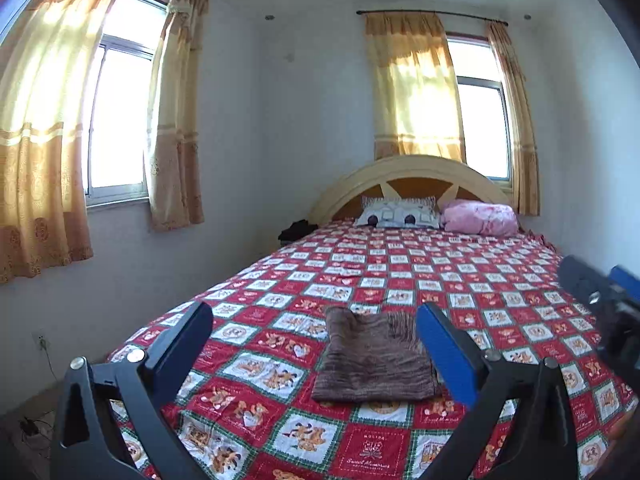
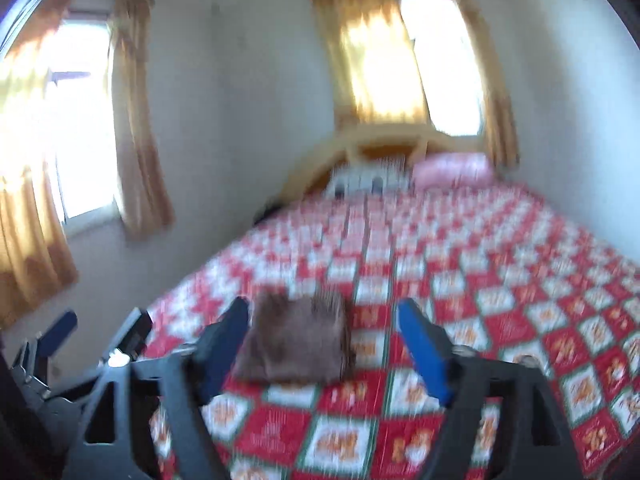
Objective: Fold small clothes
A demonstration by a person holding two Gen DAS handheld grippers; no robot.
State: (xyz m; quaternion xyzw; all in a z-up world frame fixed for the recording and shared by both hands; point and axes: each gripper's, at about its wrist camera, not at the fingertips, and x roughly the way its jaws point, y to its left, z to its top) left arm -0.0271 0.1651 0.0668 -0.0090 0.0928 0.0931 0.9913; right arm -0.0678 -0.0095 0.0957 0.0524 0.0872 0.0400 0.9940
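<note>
A small brown striped garment (image 1: 374,358) lies folded flat on the red patchwork bedspread (image 1: 280,312). My left gripper (image 1: 314,322) is open and empty, raised above the bed, with the garment between and beyond its fingers. The right gripper (image 1: 600,292) shows at the right edge of that view. In the blurred right wrist view the right gripper (image 2: 322,318) is open and empty, with the brown garment (image 2: 296,344) just ahead between its fingers. The left gripper (image 2: 100,328) shows at the lower left there, open.
The bed fills the room's middle, with a curved wooden headboard (image 1: 412,172), a patterned pillow (image 1: 396,214) and a pink bundle (image 1: 480,218) at its far end. Curtained windows (image 1: 120,112) stand on the left and back walls. A wall socket with cable (image 1: 40,342) is at lower left.
</note>
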